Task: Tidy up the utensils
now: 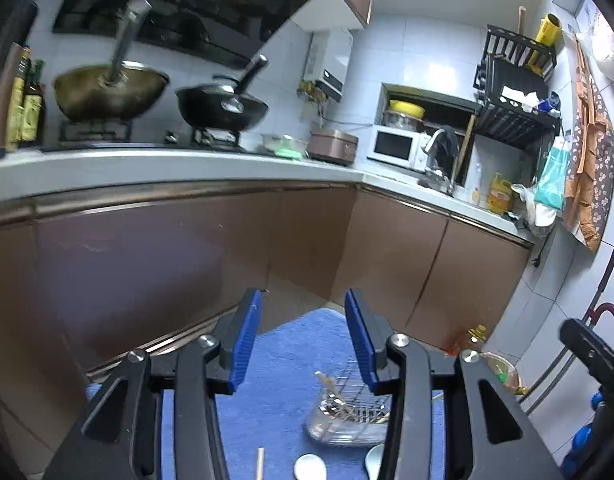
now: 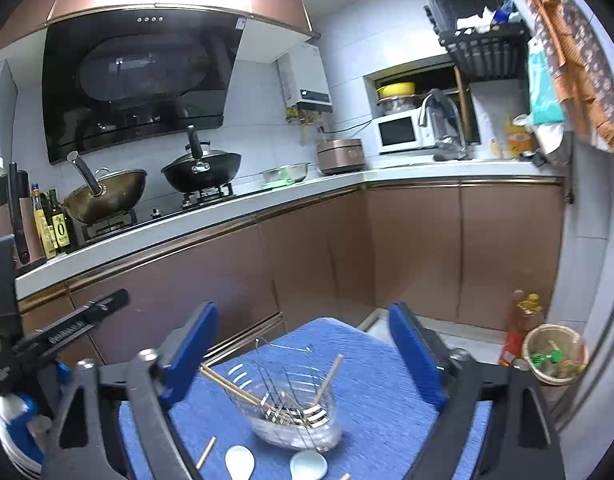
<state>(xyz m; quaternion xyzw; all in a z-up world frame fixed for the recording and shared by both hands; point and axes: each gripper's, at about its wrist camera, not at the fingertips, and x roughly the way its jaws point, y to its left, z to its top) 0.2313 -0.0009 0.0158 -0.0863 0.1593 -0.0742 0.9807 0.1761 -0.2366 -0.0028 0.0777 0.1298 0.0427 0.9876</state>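
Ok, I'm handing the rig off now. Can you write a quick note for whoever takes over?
Left claw: open, empty, held above the blue mat.
Right claw: open, empty, held above the mat, the holder showing between its fingers.
Utensil holder: a clear base with a wire rack, standing on the mat.
Done: several chopsticks already lean in the holder.
Left: two white spoons lie on the mat in front of the holder, and a loose chopstick lies left of them. These probably go in next.
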